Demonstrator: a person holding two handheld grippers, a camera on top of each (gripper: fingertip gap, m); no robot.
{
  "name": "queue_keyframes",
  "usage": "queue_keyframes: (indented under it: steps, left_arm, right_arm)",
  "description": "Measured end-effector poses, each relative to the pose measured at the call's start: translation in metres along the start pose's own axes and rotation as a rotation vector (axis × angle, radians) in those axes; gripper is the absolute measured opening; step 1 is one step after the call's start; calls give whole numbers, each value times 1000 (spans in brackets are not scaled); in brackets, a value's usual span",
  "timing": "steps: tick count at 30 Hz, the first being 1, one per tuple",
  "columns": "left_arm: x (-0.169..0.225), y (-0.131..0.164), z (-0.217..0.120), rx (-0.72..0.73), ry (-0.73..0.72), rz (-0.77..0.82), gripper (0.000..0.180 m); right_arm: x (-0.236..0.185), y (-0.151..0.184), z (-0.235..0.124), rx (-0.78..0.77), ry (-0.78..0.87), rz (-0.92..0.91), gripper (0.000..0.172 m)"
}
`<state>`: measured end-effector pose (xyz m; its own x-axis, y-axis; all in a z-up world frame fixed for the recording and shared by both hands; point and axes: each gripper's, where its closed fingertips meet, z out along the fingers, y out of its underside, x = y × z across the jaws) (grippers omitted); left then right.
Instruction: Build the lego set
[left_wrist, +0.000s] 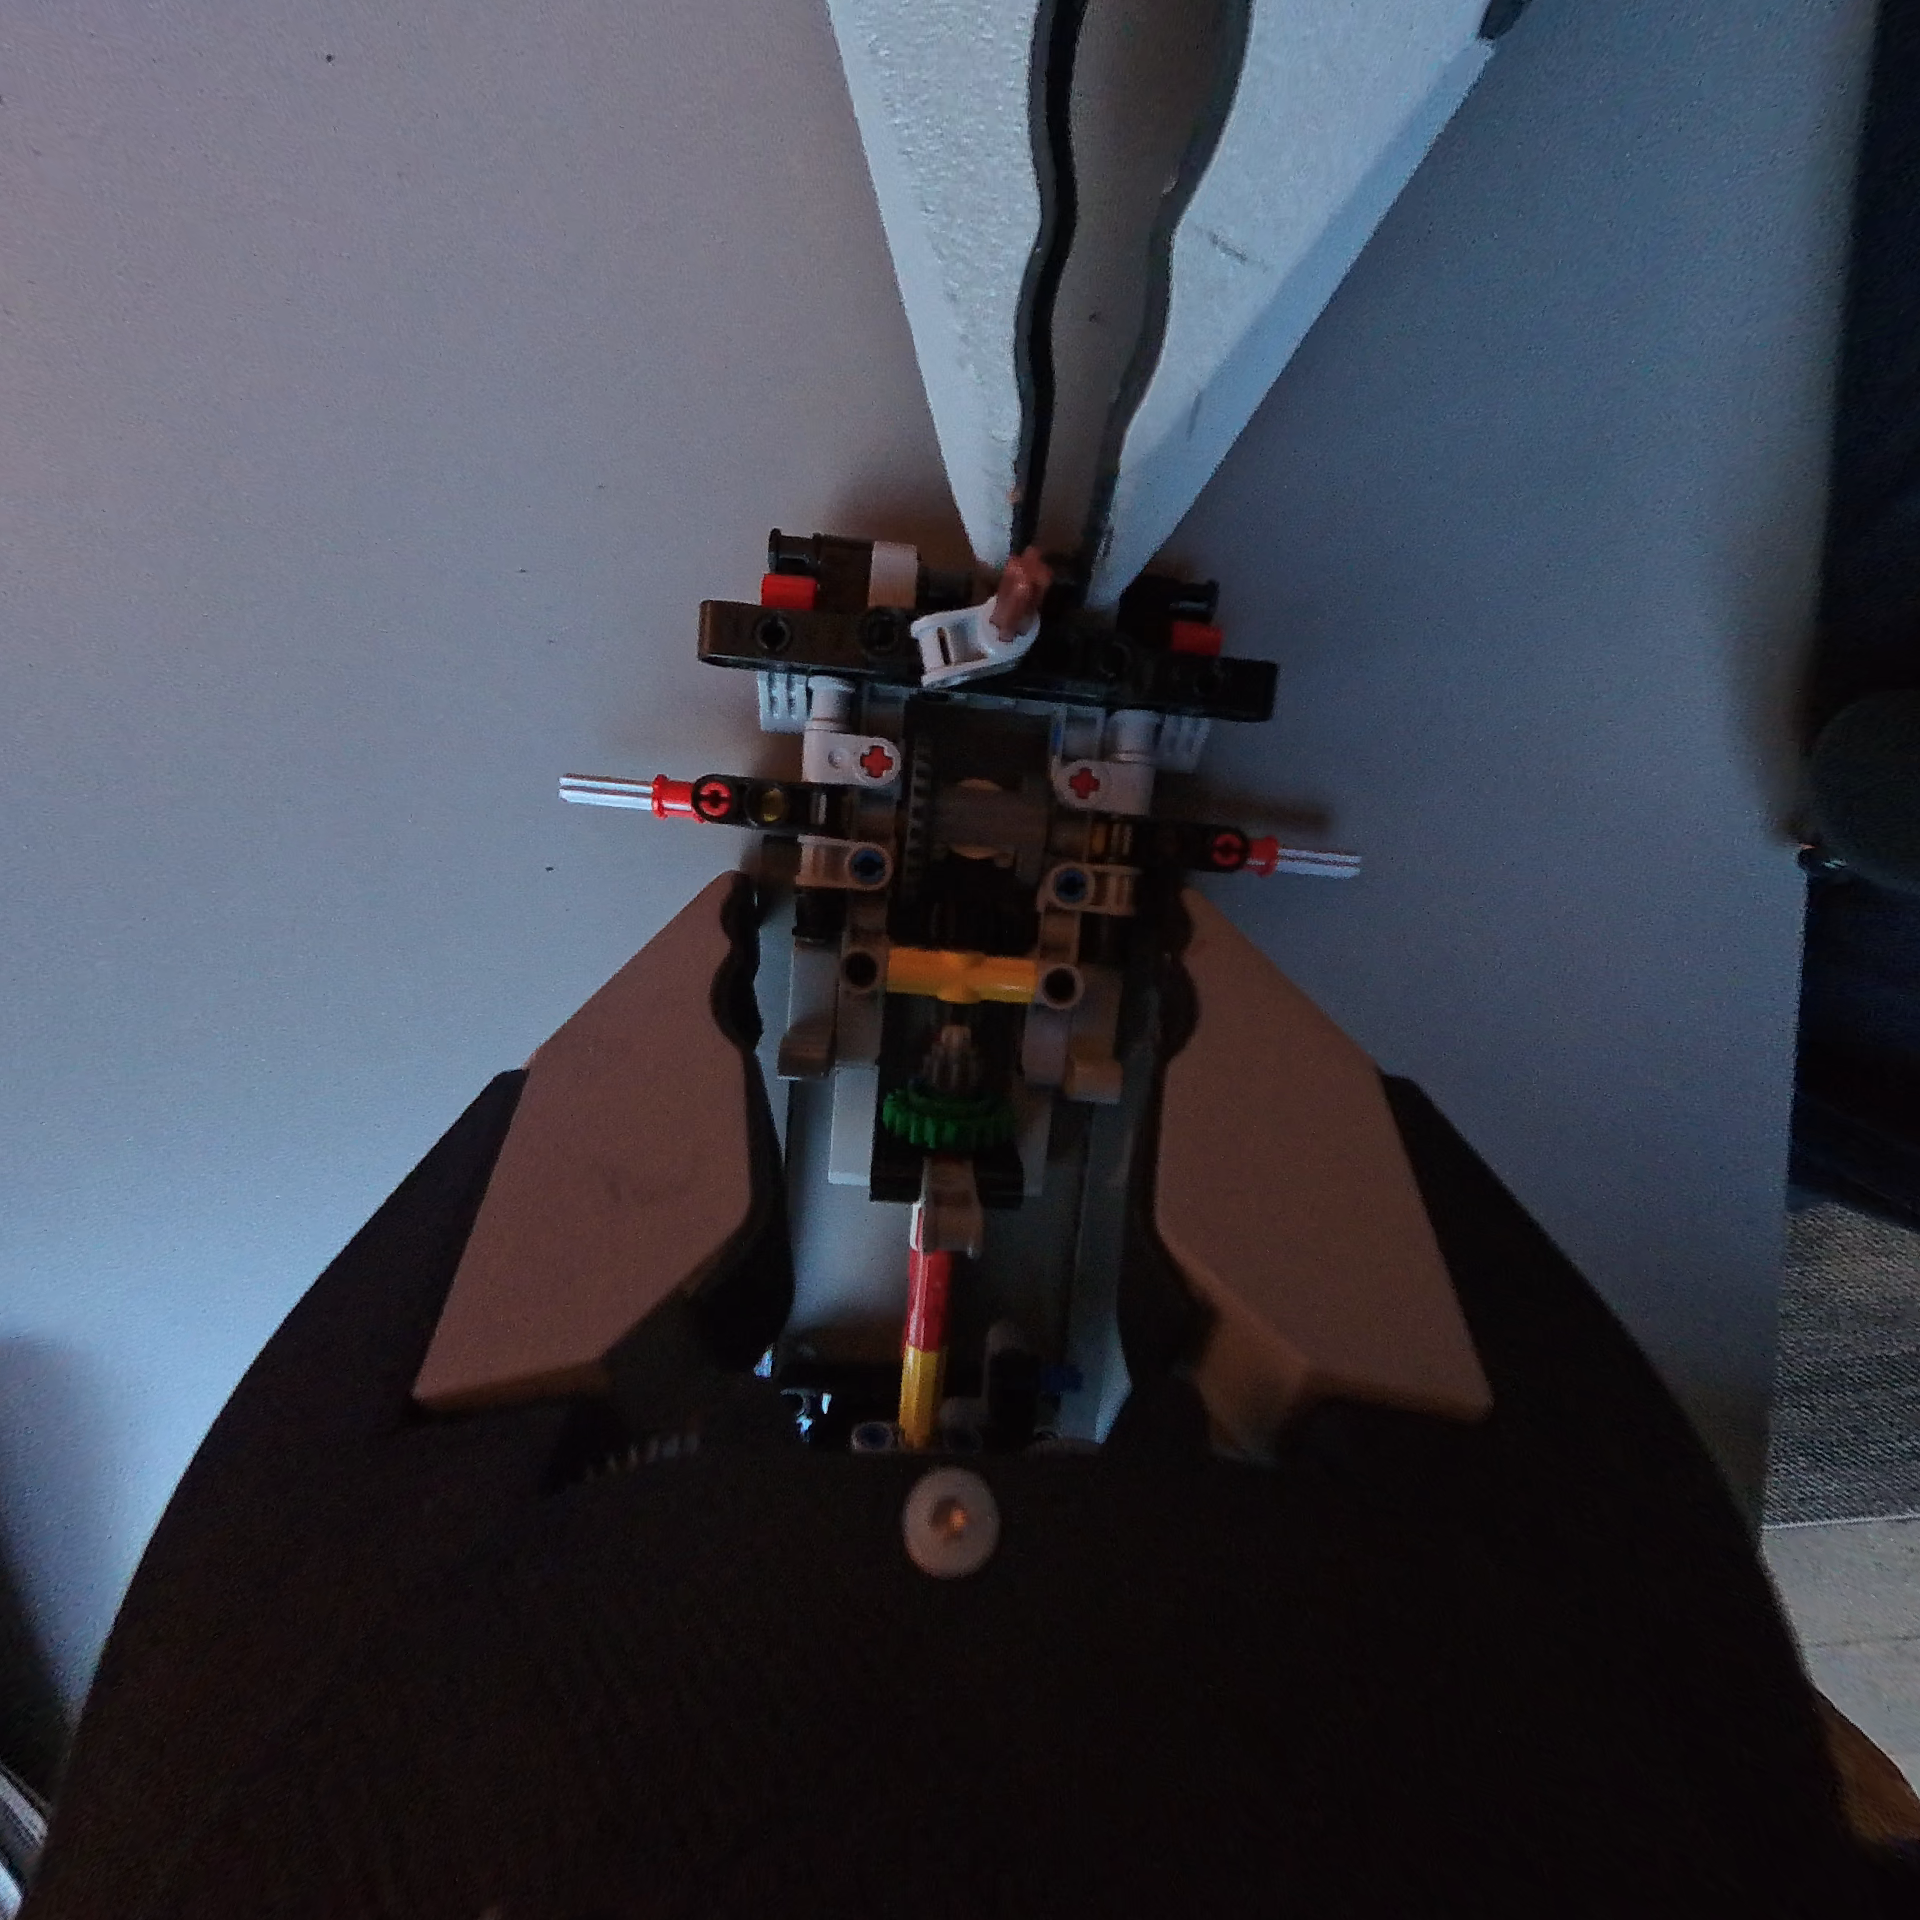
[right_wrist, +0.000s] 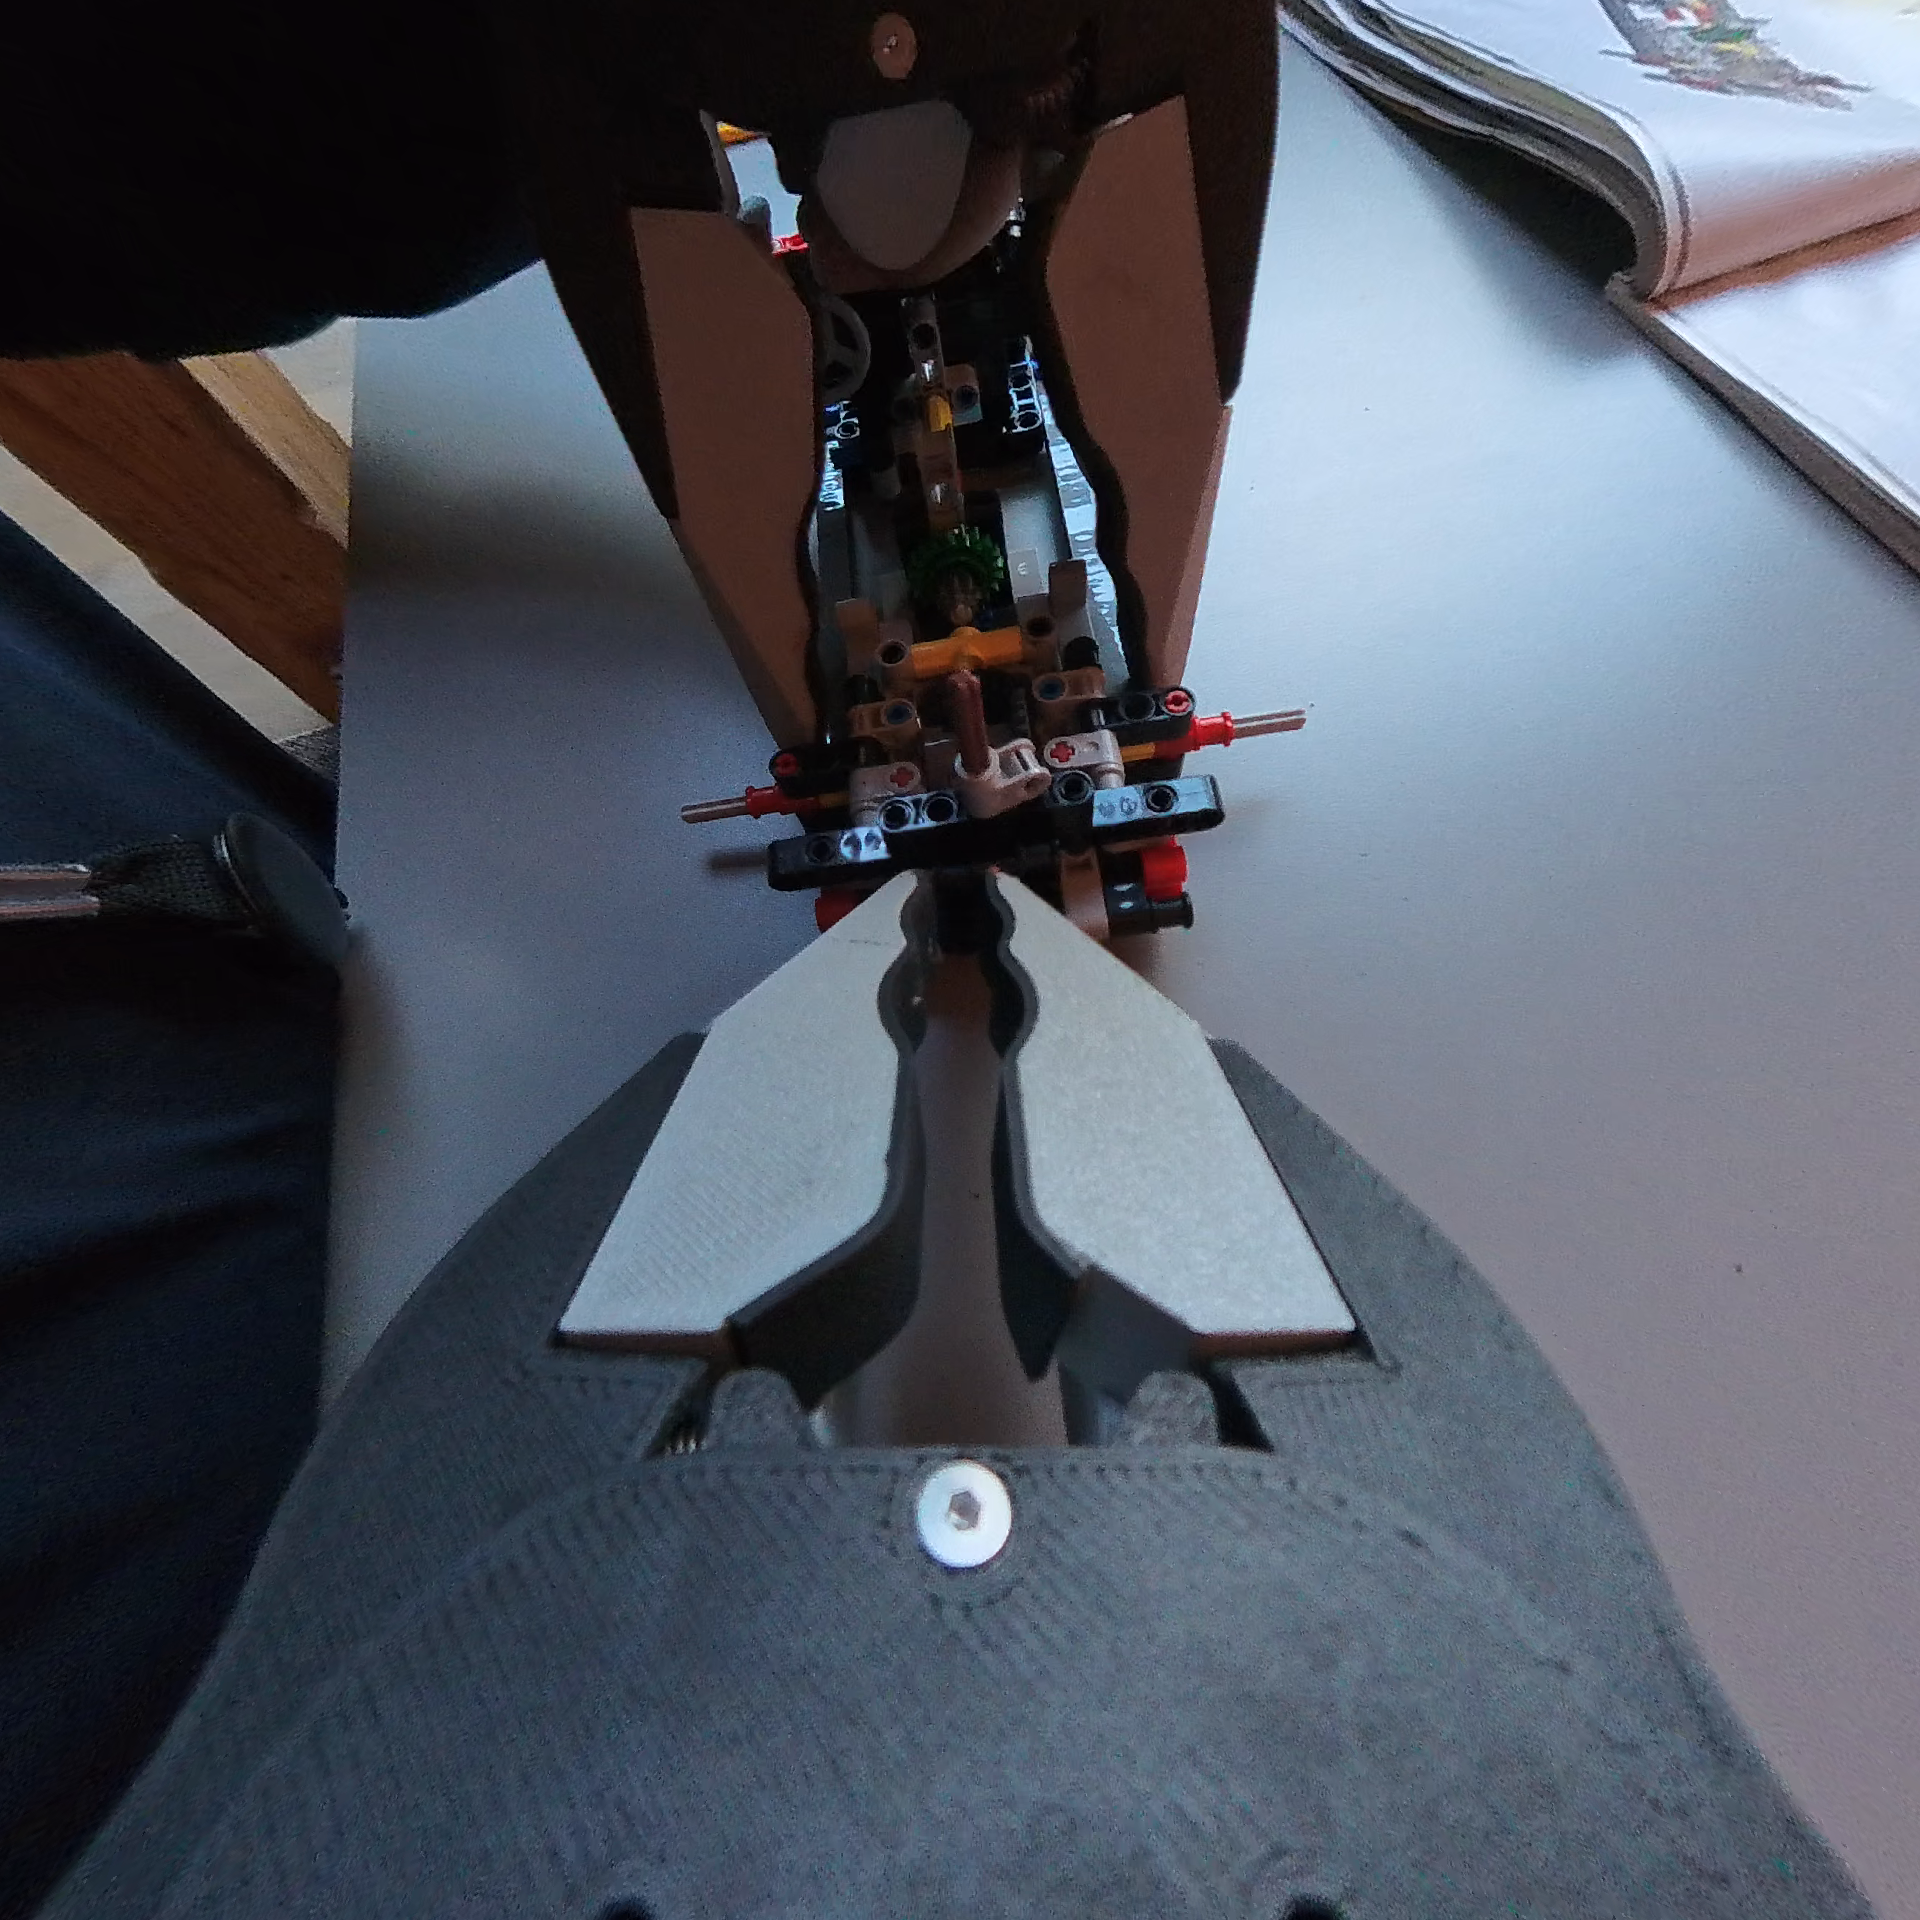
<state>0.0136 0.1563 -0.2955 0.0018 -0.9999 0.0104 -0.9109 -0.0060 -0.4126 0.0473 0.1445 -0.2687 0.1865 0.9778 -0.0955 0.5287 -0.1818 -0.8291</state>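
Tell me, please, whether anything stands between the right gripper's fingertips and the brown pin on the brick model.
Yes: the model's black cross beam lies across just ahead of the right gripper, with the brown pin and its white connector beyond it.

The left gripper (left_wrist: 961, 914) stood wide, fingers flanking a brick model; the right gripper (right_wrist: 961, 914), opposite, was nearly closed

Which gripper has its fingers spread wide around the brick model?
The left gripper: its brown fingers flank both sides of the brick model. The right gripper's white fingers sit nearly together at its end.
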Motion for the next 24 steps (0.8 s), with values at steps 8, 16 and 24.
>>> queue_keyframes:
  steps: [8,16,24]
  left_arm:
    - [3,0,0,5,4,9,76]
    - [3,1,-1,8,-2,-3,76]
    - [3,1,-1,8,-5,-8,76]
  right_arm:
    - [-4,-3,2,10,-10,-17,5]
    - [-2,7,4,-54,-83,87,5]
    - [-2,8,4,-53,-105,172,6]
